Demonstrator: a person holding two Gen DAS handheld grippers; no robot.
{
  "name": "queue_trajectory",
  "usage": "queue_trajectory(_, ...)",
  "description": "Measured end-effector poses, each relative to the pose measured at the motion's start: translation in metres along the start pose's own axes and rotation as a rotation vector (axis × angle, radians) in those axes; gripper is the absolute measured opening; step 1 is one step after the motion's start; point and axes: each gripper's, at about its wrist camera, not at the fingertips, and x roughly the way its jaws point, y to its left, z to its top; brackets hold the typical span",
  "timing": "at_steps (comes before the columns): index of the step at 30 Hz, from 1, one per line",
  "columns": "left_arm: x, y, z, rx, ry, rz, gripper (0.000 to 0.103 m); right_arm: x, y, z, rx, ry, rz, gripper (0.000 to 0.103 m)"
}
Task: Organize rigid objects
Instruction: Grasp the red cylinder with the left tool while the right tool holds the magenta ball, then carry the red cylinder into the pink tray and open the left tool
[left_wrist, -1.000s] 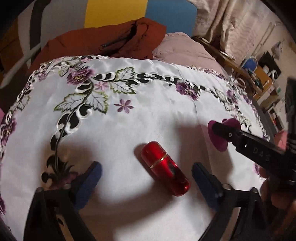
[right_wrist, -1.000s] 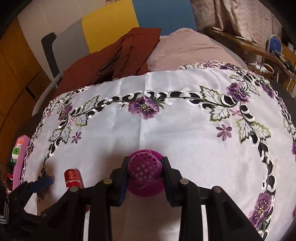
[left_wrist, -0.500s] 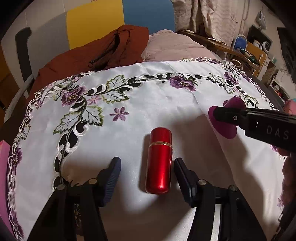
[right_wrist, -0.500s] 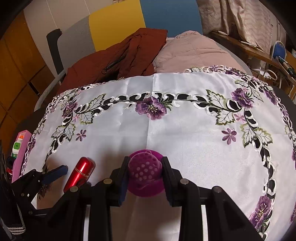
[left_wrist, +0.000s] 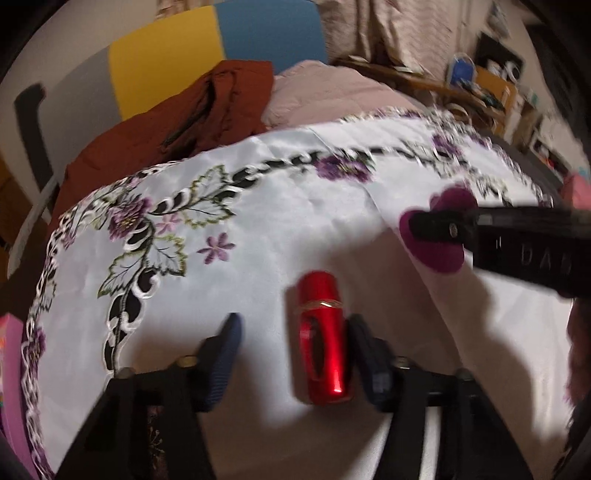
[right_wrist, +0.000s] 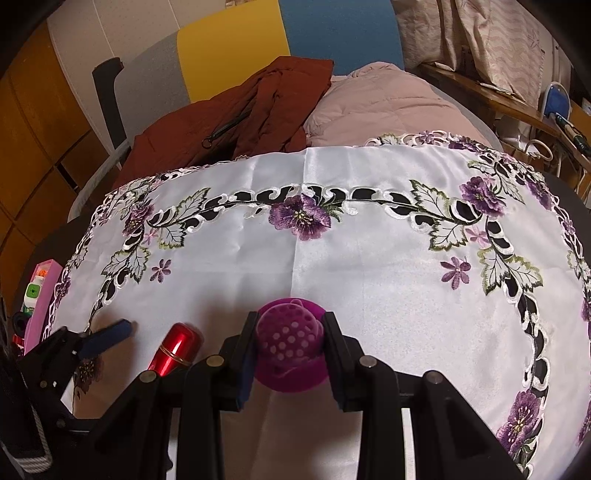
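Note:
A glossy red capsule-shaped case (left_wrist: 323, 336) with a gold band lies on the white embroidered tablecloth (left_wrist: 280, 221). My left gripper (left_wrist: 293, 339) is open around it; the case rests against the right finger, with a gap to the left finger. The case also shows in the right wrist view (right_wrist: 177, 349). My right gripper (right_wrist: 290, 343) is shut on a purple perforated dome piece (right_wrist: 290, 343) low over the cloth, to the right of the case. From the left wrist view that piece (left_wrist: 434, 236) sits at the right gripper's tip.
A pink box (right_wrist: 38, 291) with small items lies at the cloth's left edge. A rust-brown jacket (right_wrist: 240, 118) and a pink quilt (right_wrist: 388, 107) lie beyond the far edge. A cluttered shelf (left_wrist: 491, 88) stands at the far right.
My left gripper has moved forward so the red case lies deeper between its fingers and against the right one. The right gripper still holds the purple piece in about the same place.

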Motion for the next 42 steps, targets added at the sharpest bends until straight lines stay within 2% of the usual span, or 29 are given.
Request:
queue_trajectory(2,-0.002,-0.002,-0.002,0.016,-0.017,-0.011,0.035,0.0,-0.001,0.0,0.004,0.0,0.001,0.032)
queue_trajectory(4,-0.002,-0.004,-0.002,0.034,-0.017,-0.017,0.031,0.0,-0.001,0.0,0.004,0.0,0.001,0.032)
queue_trajectory(6,-0.002,-0.004,-0.001,0.036,-0.017,-0.017,0.031,0.0,0.0,0.0,0.002,0.0,0.001,0.032)
queue_trajectory(10,-0.001,0.009,-0.002,-0.057,-0.01,-0.067,0.036,0.0,0.0,0.0,0.0,0.003,-0.001,0.032)
queue_trajectory(12,-0.002,0.005,-0.002,-0.019,-0.011,-0.06,0.036,0.0,-0.001,0.0,0.004,0.001,0.0,0.032)
queue_trajectory(13,-0.002,0.003,-0.003,0.004,-0.013,-0.054,0.035,0.0,-0.002,0.0,0.007,0.0,0.0,0.032)
queue_trajectory(14,-0.003,0.003,-0.004,0.01,-0.015,-0.055,0.026,0.0,-0.002,0.0,0.008,0.0,0.0,0.032)
queue_trajectory(19,-0.011,0.014,-0.009,-0.035,-0.027,-0.119,0.026,0.0,-0.006,0.001,0.017,-0.001,-0.006,0.032)
queue_trajectory(29,-0.044,0.048,-0.039,-0.129,-0.063,-0.18,0.026,-0.001,-0.009,0.001,0.04,-0.002,-0.004,0.032)
queue_trajectory(33,-0.063,0.066,-0.056,-0.154,-0.082,-0.184,0.026,0.0,-0.01,-0.001,0.041,0.003,-0.004,0.032)
queue_trajectory(42,-0.105,0.116,-0.1,-0.228,-0.133,-0.138,0.026,0.002,-0.009,-0.003,0.037,0.009,-0.008,0.032)
